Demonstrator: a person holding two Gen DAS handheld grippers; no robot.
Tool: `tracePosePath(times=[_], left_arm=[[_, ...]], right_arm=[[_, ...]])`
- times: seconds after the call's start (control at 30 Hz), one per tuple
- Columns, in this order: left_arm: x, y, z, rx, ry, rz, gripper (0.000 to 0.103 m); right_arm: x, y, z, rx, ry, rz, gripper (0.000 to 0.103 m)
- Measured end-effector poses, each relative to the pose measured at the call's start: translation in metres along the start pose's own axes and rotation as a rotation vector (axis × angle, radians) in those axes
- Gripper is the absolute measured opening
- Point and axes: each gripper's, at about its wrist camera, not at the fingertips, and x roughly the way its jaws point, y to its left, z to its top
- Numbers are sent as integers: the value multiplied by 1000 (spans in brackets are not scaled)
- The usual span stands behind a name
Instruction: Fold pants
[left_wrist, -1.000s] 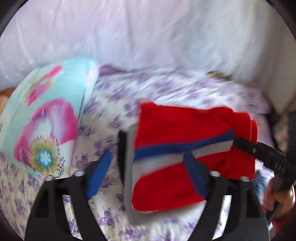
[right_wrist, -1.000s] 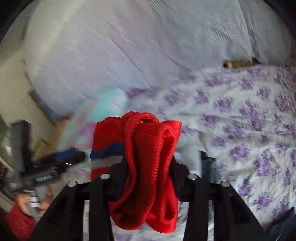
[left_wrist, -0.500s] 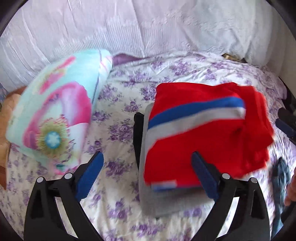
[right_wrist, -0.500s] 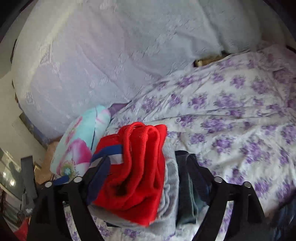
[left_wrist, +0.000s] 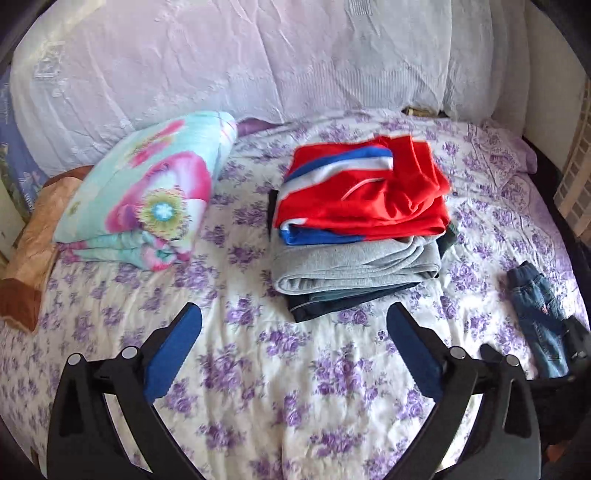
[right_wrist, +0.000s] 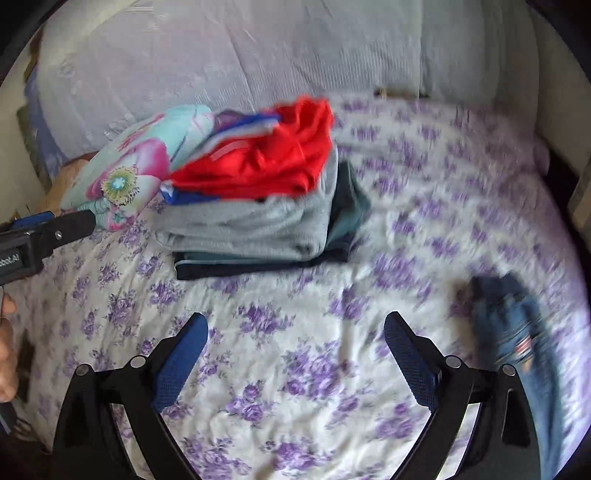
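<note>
Folded red pants (left_wrist: 365, 195) with a blue and white stripe lie on top of a stack of folded clothes, over a grey garment (left_wrist: 354, 266) and dark ones. The stack also shows in the right wrist view (right_wrist: 258, 173). My left gripper (left_wrist: 293, 325) is open and empty, low over the bed in front of the stack. My right gripper (right_wrist: 295, 332) is open and empty, also in front of the stack. Small blue jeans (left_wrist: 539, 321) lie loose on the bed to the right; they show blurred in the right wrist view (right_wrist: 513, 325).
A floral turquoise and pink pillow (left_wrist: 147, 195) lies left of the stack. The bed sheet (left_wrist: 295, 387) is white with purple flowers. A pale padded headboard (left_wrist: 258, 59) runs along the back. A brown cloth (left_wrist: 33, 243) sits at the left edge.
Both grippers let go of the red pants, which now rest on the stack. Both grippers opened and drew back from the stack toward the near side of the bed.
</note>
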Motion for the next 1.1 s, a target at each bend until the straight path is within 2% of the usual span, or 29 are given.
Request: tracePosePath(times=[0.13,0.27,0.37,0.57,0.73,0.87,1.1], left_arm=[[-34,6,8,-12,-45,31,98],[-63,10,17,-41,-82,28,98],[-78,12,19,-63,-77,-12,98],[-93,9,21,-70,-100,-29,98],[-105,-1,17,-35,-178,20,98],[-105,1,18,-57,-146,-19,98],[-101,8,16,-104,-102,-19,98]], right_arm=[[-57,6,39,-15,-166,-3,99],[-87,6,59,17,-231,13,99],[-97,6,60,30,-247,41,99],[-103,12,54,8,-245,35,99],[-106,8,52,30,-251,45,99],[-108,5,50,49,-246,51,99],[-108,5,50,54,-241,57,99]])
